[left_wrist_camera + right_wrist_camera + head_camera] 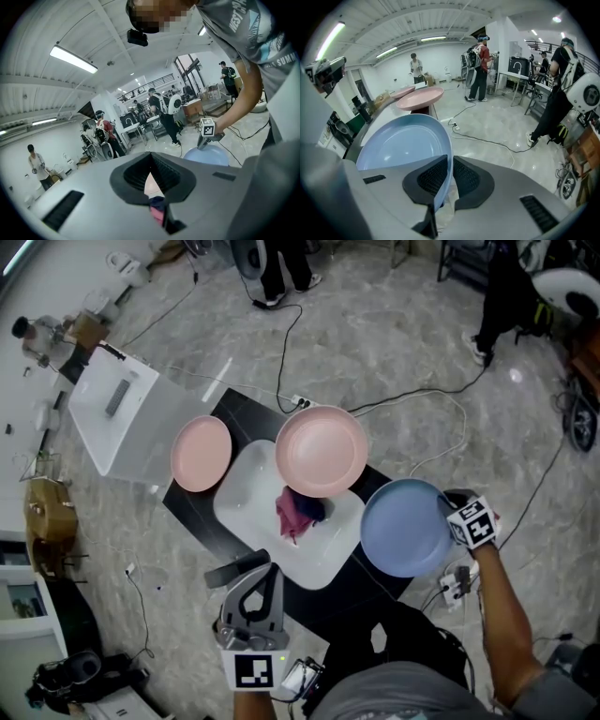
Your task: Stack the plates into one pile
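text | grey T-shirt (255, 35) | "WEST", "SUMM" partly legible | rest unreadable

Hidden under large pink plate (322, 449): top of cloth (296, 512). Buried between fingers (474, 180) of right gripper (450, 164): near rim of blue plate (403, 140). Reduced to slivers behind closed left gripper (152, 164) in its own view: cloth and one pink plate.

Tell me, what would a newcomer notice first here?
A pale blue plate at the table's right edge, its rim pinched by the right gripper. Beyond it sit a large pink plate in the middle and a small pink plate at the left. A crumpled cloth lies on the white tray.
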